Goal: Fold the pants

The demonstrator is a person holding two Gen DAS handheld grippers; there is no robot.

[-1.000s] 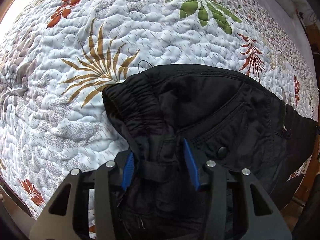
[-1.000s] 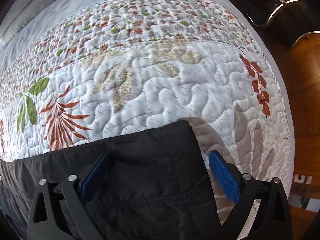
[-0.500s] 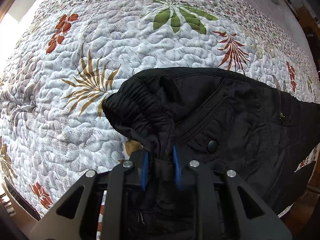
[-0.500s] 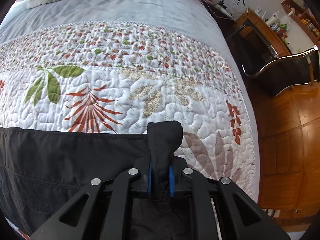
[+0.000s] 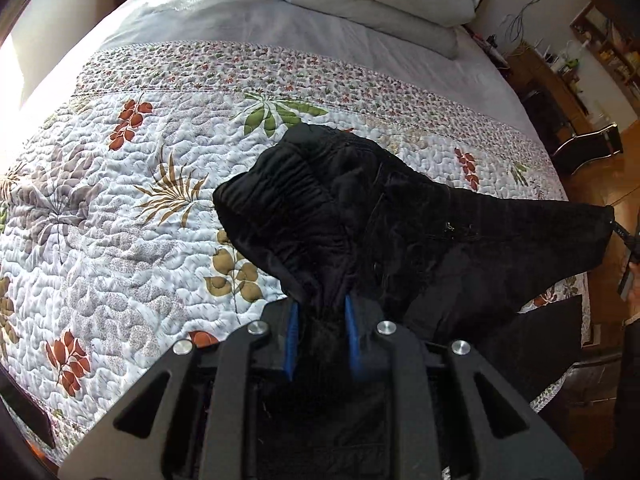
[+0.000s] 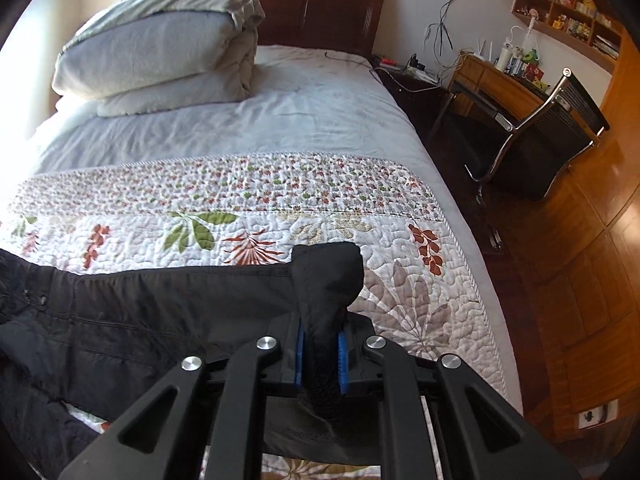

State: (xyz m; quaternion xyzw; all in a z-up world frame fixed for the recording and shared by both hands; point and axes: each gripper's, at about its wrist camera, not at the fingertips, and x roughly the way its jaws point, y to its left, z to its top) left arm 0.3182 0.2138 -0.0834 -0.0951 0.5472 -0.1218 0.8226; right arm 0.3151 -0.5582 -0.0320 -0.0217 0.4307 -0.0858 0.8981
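Observation:
The black pants (image 5: pixel 400 232) are lifted off the floral quilt (image 5: pixel 120 240), stretched between my two grippers. My left gripper (image 5: pixel 320 320) is shut on the bunched elastic waistband (image 5: pixel 280 188), which rises above the blue pads. My right gripper (image 6: pixel 320 344) is shut on the leg cuff (image 6: pixel 328 276), which sticks up between its blue pads. The pant leg (image 6: pixel 140 312) runs left from there, hanging just above the quilt (image 6: pixel 400 308). The right gripper's tip shows at the far right of the left wrist view (image 5: pixel 624 236).
A folded grey duvet (image 6: pixel 160 48) lies at the head of the bed on a grey sheet (image 6: pixel 300 120). A chair (image 6: pixel 552 136), desk and wooden floor (image 6: pixel 580 280) are to the right of the bed. The bed's right edge (image 6: pixel 476 280) is close to my right gripper.
Both grippers closed on the pants, left on the waistband, right on the cuff, then rose and tilted up, lifting the pants off the quilt.

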